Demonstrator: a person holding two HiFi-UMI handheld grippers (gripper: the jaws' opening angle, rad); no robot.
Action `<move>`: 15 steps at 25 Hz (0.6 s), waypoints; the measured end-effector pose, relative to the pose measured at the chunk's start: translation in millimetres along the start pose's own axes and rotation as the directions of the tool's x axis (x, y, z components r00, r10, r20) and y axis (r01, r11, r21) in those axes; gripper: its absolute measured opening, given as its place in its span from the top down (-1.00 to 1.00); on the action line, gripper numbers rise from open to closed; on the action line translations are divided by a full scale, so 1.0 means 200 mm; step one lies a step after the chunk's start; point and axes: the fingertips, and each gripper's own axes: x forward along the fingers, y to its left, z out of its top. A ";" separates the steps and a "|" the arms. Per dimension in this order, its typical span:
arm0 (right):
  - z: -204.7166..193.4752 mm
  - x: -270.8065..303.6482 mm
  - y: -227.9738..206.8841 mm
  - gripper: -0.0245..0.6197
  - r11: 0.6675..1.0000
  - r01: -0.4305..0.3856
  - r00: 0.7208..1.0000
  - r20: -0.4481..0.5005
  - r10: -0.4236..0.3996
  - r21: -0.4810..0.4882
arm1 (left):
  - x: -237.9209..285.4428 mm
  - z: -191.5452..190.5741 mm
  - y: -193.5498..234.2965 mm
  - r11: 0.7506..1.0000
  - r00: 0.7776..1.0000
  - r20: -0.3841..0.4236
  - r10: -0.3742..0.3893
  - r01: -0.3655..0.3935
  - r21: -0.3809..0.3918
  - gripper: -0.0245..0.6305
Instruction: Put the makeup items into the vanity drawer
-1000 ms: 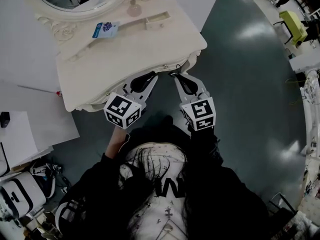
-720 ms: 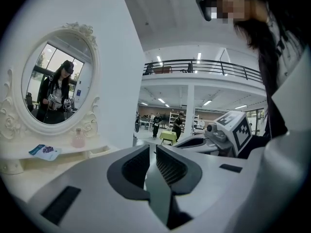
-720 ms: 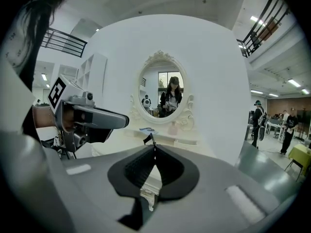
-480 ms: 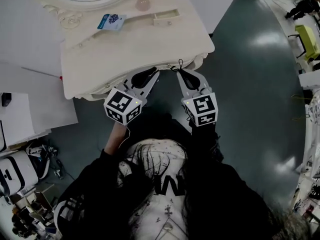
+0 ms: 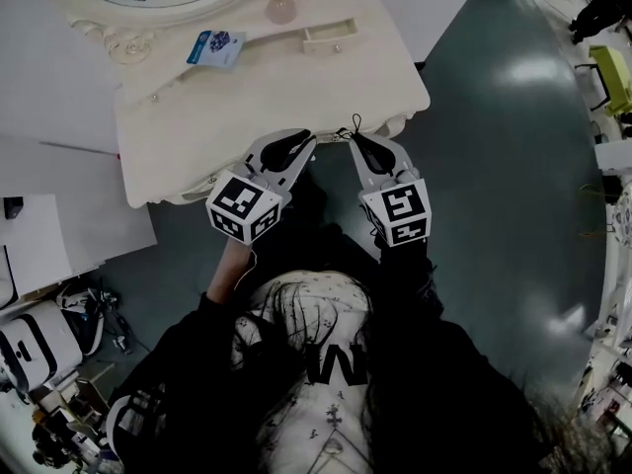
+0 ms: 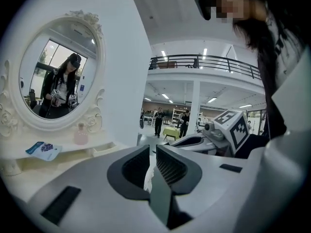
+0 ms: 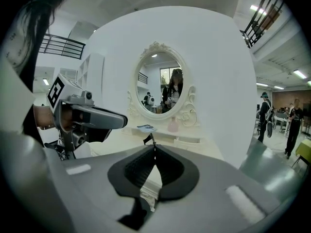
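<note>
The right gripper [image 7: 151, 148] has its jaws pressed together at the tips, pinching a thin black piece [image 7: 147, 140] that sticks out just past them; what the piece is cannot be told. The gripper sits at the near edge of the cream vanity [image 5: 247, 117], towards its right end. Just to its left, the left gripper [image 6: 152, 152] has its jaws a narrow gap apart with nothing gripped; the vanity's pale front edge shows through the gap. Both grippers point away from the person, side by side but not touching, each marker cube on the near side.

Well apart from them, on the raised shelf at the far side of the vanity, a pink bottle [image 5: 280, 8] stands upright below the oval mirror [image 7: 163, 84]. A blue packet [image 5: 214, 47] lies flat to the bottle's left, and a small drawer [image 5: 329, 36] sits to its right. Dark glossy floor [image 5: 494, 166] spreads to the right of the vanity
</note>
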 end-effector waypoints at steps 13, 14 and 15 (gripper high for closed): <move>0.11 0.56 -0.27 0.86 1.000 0.006 0.997 -0.080 -0.006 0.004 | 0.28 0.17 0.54 0.998 0.998 -0.005 -0.067 0.067 -0.002 0.80; 0.12 0.60 -0.28 0.86 1.000 0.005 0.996 -0.086 -0.005 0.005 | 0.30 0.17 0.57 0.997 0.997 -0.005 -0.073 0.073 -0.005 0.80; 0.12 0.64 -0.29 0.86 1.000 0.005 0.996 -0.093 -0.005 0.004 | 0.31 0.18 0.61 0.997 0.997 -0.005 -0.078 0.078 -0.007 0.80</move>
